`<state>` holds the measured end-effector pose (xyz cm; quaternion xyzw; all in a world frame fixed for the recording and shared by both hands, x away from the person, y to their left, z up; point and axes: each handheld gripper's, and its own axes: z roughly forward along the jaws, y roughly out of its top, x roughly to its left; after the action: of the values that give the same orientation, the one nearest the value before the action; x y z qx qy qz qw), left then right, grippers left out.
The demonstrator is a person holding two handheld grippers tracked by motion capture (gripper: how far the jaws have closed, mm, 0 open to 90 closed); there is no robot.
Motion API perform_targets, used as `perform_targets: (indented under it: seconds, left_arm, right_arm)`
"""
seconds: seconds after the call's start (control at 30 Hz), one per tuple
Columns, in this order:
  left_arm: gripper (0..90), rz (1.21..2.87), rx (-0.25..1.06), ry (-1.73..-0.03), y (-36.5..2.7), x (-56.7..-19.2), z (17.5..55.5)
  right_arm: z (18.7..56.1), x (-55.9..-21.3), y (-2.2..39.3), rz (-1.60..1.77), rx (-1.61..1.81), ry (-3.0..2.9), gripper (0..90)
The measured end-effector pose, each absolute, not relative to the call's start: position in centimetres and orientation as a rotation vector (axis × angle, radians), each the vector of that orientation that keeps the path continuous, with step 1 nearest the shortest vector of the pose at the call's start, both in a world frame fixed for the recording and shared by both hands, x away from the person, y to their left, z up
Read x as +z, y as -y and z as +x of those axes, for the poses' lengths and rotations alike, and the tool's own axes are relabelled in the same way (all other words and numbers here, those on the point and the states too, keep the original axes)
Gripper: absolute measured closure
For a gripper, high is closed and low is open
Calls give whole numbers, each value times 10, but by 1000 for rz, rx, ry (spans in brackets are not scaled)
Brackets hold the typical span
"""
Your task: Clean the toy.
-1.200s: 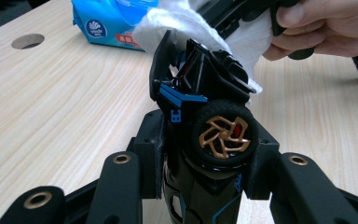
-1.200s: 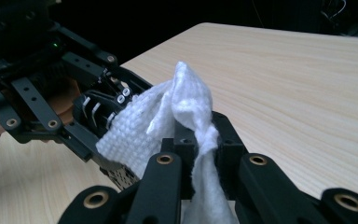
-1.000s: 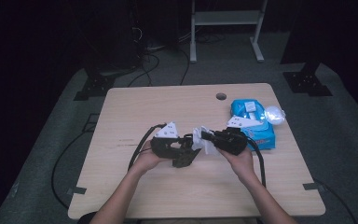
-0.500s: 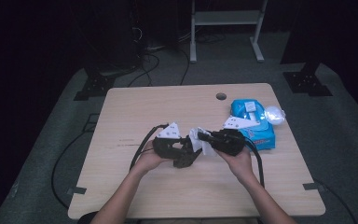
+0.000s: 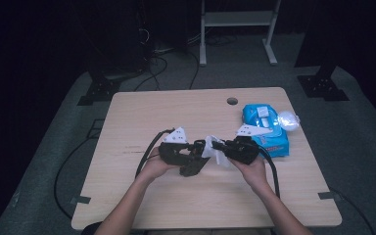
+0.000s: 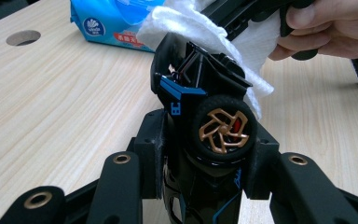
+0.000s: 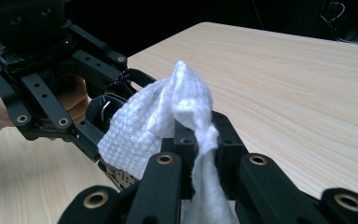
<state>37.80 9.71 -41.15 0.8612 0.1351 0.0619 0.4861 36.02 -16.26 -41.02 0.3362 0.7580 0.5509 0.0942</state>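
Toy car, black with bronze-spoked wheels: rigid, light, smooth-bodied; left gripper clamps it across the body, above table centre. Wet wipe: limp, tearable; right gripper pinches its bunched end, pressed against the car.

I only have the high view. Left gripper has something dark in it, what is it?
Observer: A black toy car with blue trim. The left gripper view shows a wheel with a bronze spoked rim between the jaws.
Operator: Is it really gripped?
Observer: Yes, the left gripper has its pads pressed on both sides of the car body.
Operator: And the white thing by the right gripper?
Observer: A textured white wipe. The right gripper is shut on a twisted part of it; the loose end lies against the car.
Operator: Blue pack?
Observer: A wipes pack lying on the table beyond the car.
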Motion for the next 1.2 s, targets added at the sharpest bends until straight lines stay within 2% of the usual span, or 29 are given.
perform_targets:
  seconds: [0.77, 0.87, 1.0, 1.2]
  left_arm:
    - [578, 2097, 133, -346, -99, -417, 381]
    - [577, 2154, 167, -358, -92, -420, 382]
    - [603, 2326, 238, -336, -78, -430, 379]
    - [604, 2353, 210, -340, -73, -433, 379]
  right_arm:
    - [367, -425, 172, 1081, 1555, -2280, 818]
    - [367, -421, 176, 1089, 1582, -2250, 818]
    - [365, -418, 174, 1065, 1598, -2240, 818]
    - [364, -424, 166, 1051, 1571, -2292, 818]
